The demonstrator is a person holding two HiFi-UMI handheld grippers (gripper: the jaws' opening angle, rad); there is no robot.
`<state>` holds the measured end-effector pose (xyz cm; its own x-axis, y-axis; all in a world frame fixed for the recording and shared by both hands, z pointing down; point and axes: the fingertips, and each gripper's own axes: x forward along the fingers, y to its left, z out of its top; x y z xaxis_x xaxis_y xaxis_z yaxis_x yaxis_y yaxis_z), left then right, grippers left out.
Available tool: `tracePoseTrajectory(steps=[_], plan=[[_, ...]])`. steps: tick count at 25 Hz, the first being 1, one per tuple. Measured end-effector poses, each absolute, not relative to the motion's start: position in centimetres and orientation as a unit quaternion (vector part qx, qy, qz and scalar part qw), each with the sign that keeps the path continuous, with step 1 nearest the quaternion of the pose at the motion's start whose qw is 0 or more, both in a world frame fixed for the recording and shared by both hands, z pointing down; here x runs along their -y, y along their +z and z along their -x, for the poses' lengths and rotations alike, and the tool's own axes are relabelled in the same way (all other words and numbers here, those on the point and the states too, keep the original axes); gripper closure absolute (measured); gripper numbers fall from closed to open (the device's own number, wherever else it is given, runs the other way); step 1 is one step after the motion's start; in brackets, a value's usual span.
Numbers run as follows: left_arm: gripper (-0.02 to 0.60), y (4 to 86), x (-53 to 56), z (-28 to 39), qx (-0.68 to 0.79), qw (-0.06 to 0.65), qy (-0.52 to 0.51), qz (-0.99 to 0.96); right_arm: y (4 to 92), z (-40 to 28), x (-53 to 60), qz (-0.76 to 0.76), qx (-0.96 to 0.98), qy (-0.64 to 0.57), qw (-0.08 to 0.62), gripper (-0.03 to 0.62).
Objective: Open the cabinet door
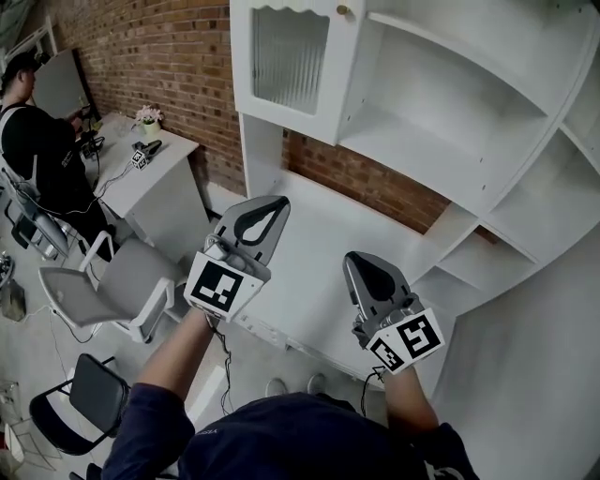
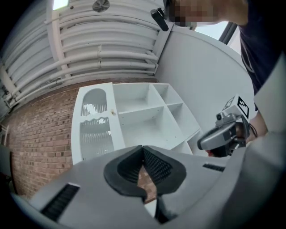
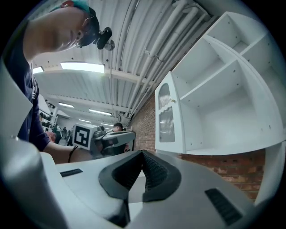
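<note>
The white cabinet door (image 1: 291,61) has a fluted glass pane and a small gold knob (image 1: 342,11) at its right edge. It lies flush with the cabinet front and looks closed. To its right are bare open shelves (image 1: 441,103). The door (image 2: 94,125) and its knob (image 2: 113,112) also show in the left gripper view, and the door (image 3: 167,116) in the right gripper view. Over the white desk top, well below the door, my left gripper (image 1: 274,206) is shut and empty. My right gripper (image 1: 359,262) is beside it, also shut and holding nothing. Both point toward the cabinet.
The cabinet's white desk surface (image 1: 319,253) lies under both grippers, with a brick wall (image 1: 159,56) behind. At the left a person (image 1: 33,141) stands by a white table (image 1: 141,169) with a small plant (image 1: 148,117). A grey chair (image 1: 103,291) and a black chair (image 1: 84,398) stand near.
</note>
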<state>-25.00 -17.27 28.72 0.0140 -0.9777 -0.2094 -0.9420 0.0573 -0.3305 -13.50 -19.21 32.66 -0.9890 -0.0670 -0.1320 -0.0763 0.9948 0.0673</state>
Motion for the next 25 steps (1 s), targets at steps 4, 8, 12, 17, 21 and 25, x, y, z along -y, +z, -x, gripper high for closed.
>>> tracePoseTrajectory(steps=[4, 8, 12, 17, 21, 25], plan=[[0.574, 22.0, 21.4, 27.1, -0.698, 0.255, -0.070, 0.666, 31.7, 14.0, 21.0, 0.030, -0.996, 0.035, 0.075, 0.572], [0.572, 15.4, 25.4, 28.5, -0.690, 0.319, -0.100, 0.642, 31.1, 14.4, 23.4, 0.022, -0.996, 0.033, 0.081, 0.572], [0.562, 11.2, 29.3, 29.5, -0.687, 0.358, -0.138, 0.617, 31.2, 14.7, 25.8, 0.016, -0.996, 0.031, 0.078, 0.572], [0.491, 7.3, 33.3, 31.5, -0.691, 0.390, -0.191, 0.578, 31.4, 15.0, 27.9, 0.014, -0.997, 0.026, 0.073, 0.572], [0.463, 4.9, 35.3, 33.1, -0.693, 0.399, -0.218, 0.559, 31.9, 14.9, 29.0, 0.019, -0.997, 0.024, 0.067, 0.572], [0.460, 3.6, 37.0, 34.0, -0.690, 0.400, -0.245, 0.551, 32.3, 14.5, 30.3, 0.030, -0.997, 0.021, 0.062, 0.572]])
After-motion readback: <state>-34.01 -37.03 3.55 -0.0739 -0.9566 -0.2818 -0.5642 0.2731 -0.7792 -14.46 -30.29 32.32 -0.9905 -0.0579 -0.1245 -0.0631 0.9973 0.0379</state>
